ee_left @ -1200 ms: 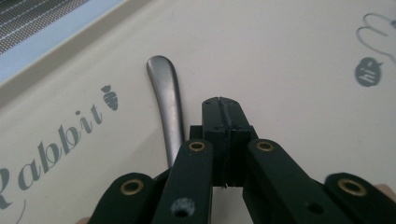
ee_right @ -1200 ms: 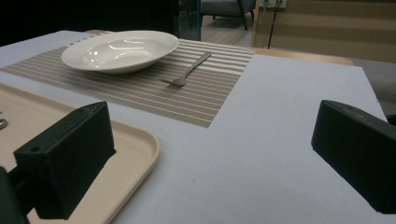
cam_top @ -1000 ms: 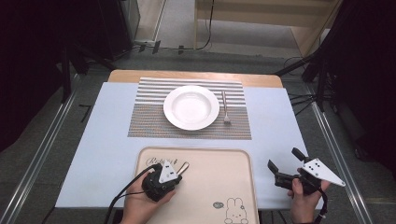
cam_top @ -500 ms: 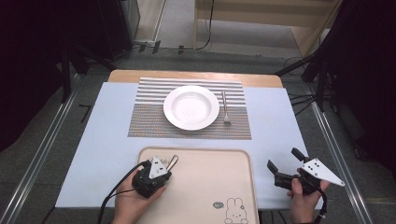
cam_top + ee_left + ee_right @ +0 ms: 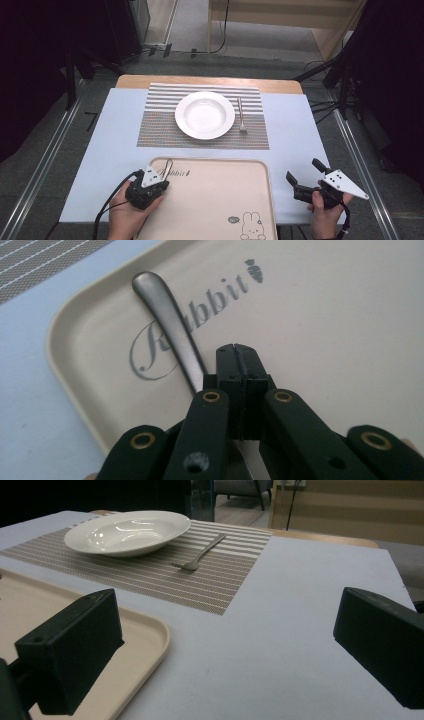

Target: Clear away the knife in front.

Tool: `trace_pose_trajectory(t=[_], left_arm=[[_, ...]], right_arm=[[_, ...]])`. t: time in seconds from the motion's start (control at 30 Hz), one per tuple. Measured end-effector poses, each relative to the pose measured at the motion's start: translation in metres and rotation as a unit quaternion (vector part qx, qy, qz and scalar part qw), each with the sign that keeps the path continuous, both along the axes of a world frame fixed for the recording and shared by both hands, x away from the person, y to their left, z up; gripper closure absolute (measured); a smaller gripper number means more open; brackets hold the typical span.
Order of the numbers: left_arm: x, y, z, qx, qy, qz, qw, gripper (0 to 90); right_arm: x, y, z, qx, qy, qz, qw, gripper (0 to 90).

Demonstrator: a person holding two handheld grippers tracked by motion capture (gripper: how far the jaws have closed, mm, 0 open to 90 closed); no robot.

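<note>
Left gripper pinching a spoon handle over the tray's near-left corner, right gripper spread wide just right of the tray, holding nothing

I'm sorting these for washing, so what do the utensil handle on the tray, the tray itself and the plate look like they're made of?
Utensil handle: probably stainless steel, brushed grey with a soft sheen.
Tray: likely plastic or melamine, matte beige with printed lettering and a moulded rim.
Plate: looks like glazed white ceramic, glossy with reflections, though melamine is possible.
</note>
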State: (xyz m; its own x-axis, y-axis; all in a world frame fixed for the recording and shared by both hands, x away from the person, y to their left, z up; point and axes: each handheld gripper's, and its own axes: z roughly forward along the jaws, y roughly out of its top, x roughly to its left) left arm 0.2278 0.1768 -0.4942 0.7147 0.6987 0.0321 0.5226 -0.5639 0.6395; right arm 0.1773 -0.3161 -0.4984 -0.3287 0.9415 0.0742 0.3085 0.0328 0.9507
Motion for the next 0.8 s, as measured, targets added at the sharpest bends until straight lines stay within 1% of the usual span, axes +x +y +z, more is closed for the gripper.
trace_pose_trajectory(t=[0.23, 0.33, 0.4, 0.43, 0.47, 0.53, 0.57, 0.6, 0.63, 0.67, 0.7, 0.77, 0.8], left_arm=[[0.0, 0.013, 0.0, -0.009, 0.002, 0.013, 0.9999, 89.7], [0.001, 0.018, 0.0, -0.018, 0.003, 0.015, 0.9997, 89.7], [0.001, 0.02, 0.0, -0.023, -0.003, 0.015, 0.9996, 89.7], [0.001, 0.021, 0.001, -0.031, -0.012, 0.014, 0.9994, 89.7], [0.0, 0.024, 0.002, -0.048, -0.018, 0.01, 0.9986, 89.6], [0.0, 0.029, 0.005, -0.083, -0.029, 0.007, 0.9961, 89.3], [0.0, 0.032, 0.007, -0.098, -0.035, 0.008, 0.9946, 86.8], [0.001, 0.036, 0.008, -0.113, -0.037, 0.008, 0.9929, 77.6], [0.002, 0.039, 0.01, -0.132, -0.034, 0.007, 0.9906, 73.2], [0.003, 0.043, 0.011, -0.149, -0.036, 0.005, 0.9881, 68.9], [0.003, 0.046, 0.012, -0.161, -0.043, 0.008, 0.986, 65.1], [0.003, 0.052, 0.014, -0.175, -0.058, 0.019, 0.9826, 54.9], [0.003, 0.055, 0.015, -0.18, -0.062, 0.023, 0.9814, 49.4]], right_arm=[[0.0, 0.001, 0.0, 0.0, 0.001, 0.0, 1.0, 0.0], [0.001, 0.0, 0.0, -0.001, 0.001, 0.0, 1.0, 0.0], [0.001, 0.001, -0.001, -0.001, 0.002, 0.001, 1.0, 0.0], [0.001, 0.001, -0.001, -0.002, 0.002, 0.002, 1.0, 0.0], [0.001, 0.001, -0.001, -0.002, 0.002, 0.001, 1.0, 0.0], [0.001, 0.001, -0.001, -0.003, 0.002, 0.001, 1.0, 0.0], [0.001, 0.001, -0.001, -0.003, 0.002, 0.001, 1.0, 0.0], [0.001, 0.001, -0.001, -0.003, 0.002, 0.001, 1.0, 0.0], [0.001, 0.001, -0.001, -0.003, 0.002, 0.0, 1.0, 0.0], [0.001, 0.001, -0.001, -0.002, 0.004, -0.001, 1.0, 0.0], [0.001, 0.001, -0.001, -0.003, 0.004, -0.001, 1.0, 0.0], [0.002, 0.001, -0.001, -0.004, 0.003, -0.001, 1.0, 0.0], [0.002, 0.001, -0.001, -0.004, 0.003, -0.001, 1.0, 0.0]])
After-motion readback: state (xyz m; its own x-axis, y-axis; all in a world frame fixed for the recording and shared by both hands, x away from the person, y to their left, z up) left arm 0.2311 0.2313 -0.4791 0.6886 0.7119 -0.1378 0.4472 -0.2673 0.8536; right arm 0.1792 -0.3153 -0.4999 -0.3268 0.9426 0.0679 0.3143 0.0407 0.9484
